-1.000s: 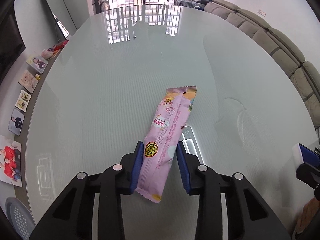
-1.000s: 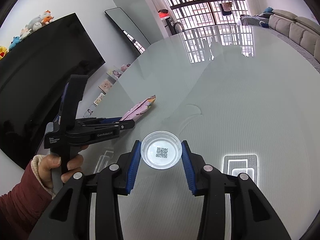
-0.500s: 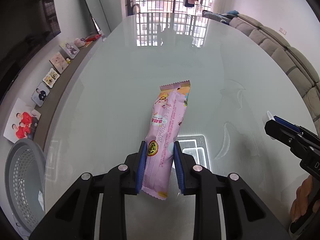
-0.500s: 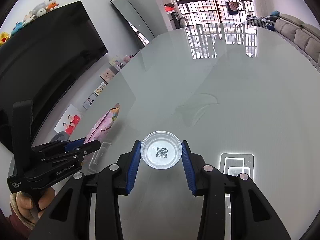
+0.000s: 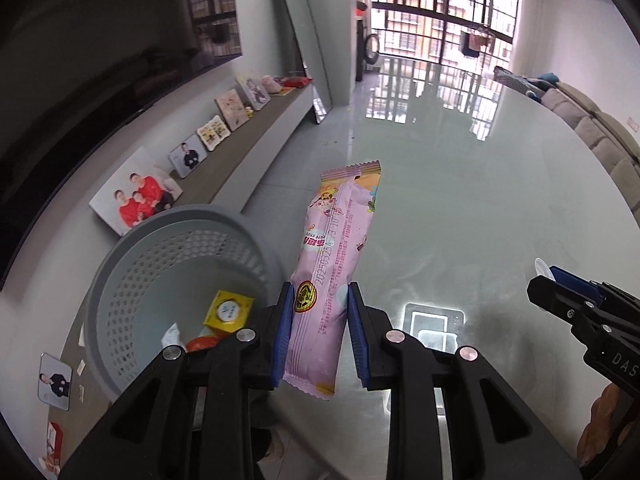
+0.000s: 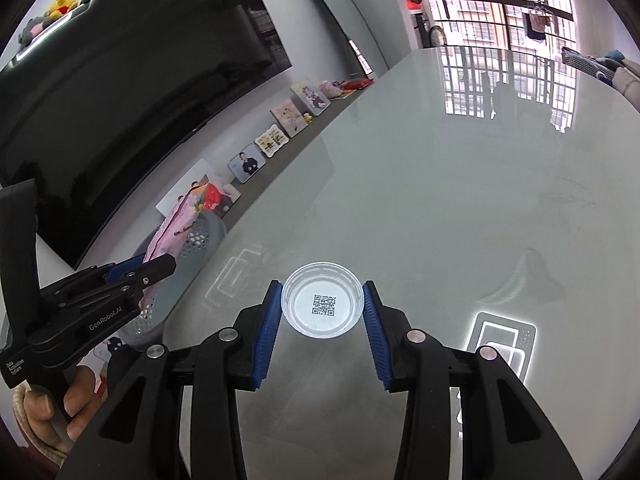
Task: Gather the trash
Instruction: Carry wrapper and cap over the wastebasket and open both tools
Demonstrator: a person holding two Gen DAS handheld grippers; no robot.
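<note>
My left gripper is shut on a long pink snack wrapper and holds it in the air at the table's left edge, beside and above a grey perforated basket on the floor. The wrapper and the left gripper also show in the right wrist view, over the basket. My right gripper is shut on a clear plastic lid with a QR code, held above the glass table. The right gripper shows at the right of the left wrist view.
The basket holds a yellow packet, a red piece and white scraps. Framed photos lean on a low ledge along the wall. A dark TV hangs above. A sofa stands at far right.
My left gripper has lifted the pink wrapper off the table and swung it left to the table edge, bringing the basket into view. The right gripper still holds the lid.
</note>
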